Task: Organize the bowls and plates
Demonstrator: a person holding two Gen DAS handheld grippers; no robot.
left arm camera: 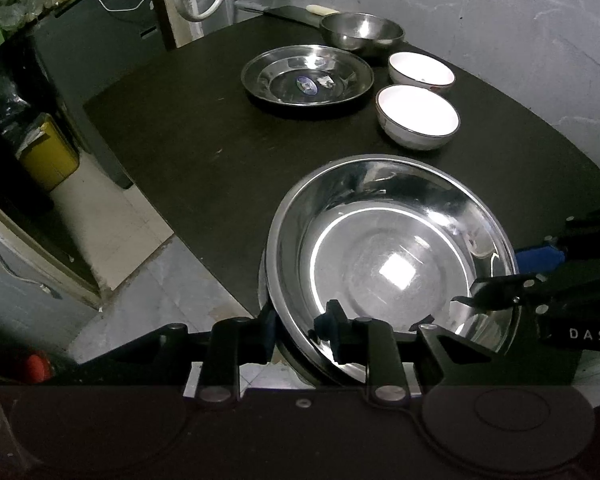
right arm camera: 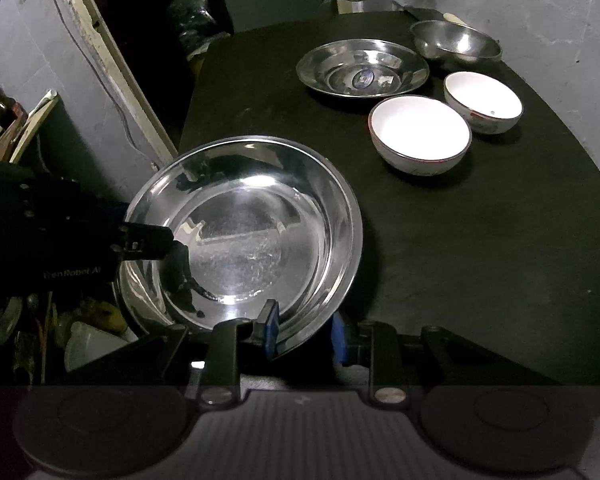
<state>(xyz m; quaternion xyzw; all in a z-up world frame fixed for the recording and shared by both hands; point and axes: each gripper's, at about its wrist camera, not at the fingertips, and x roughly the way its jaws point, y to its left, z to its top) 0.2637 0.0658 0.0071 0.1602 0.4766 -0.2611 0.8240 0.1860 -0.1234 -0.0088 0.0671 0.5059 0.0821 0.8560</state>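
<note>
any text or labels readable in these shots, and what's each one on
"DAS", white letters cut off at the frame edge, on the black body of the right gripper, seen from the left wrist view.
"GenRobot AI", faint, first letters uncertain, on the black body of the left gripper, seen from the right wrist view.
Blue round sticker in the smaller steel plate: print too small to read.
Pattern on the white bowl: unreadable.

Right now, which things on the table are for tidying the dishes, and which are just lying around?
For the job:
large steel plate, with both tongs at its rim
smaller steel plate
steel bowl
two white bowls

Just lying about:
knife at the table's far edge
yellow container on the floor
</note>
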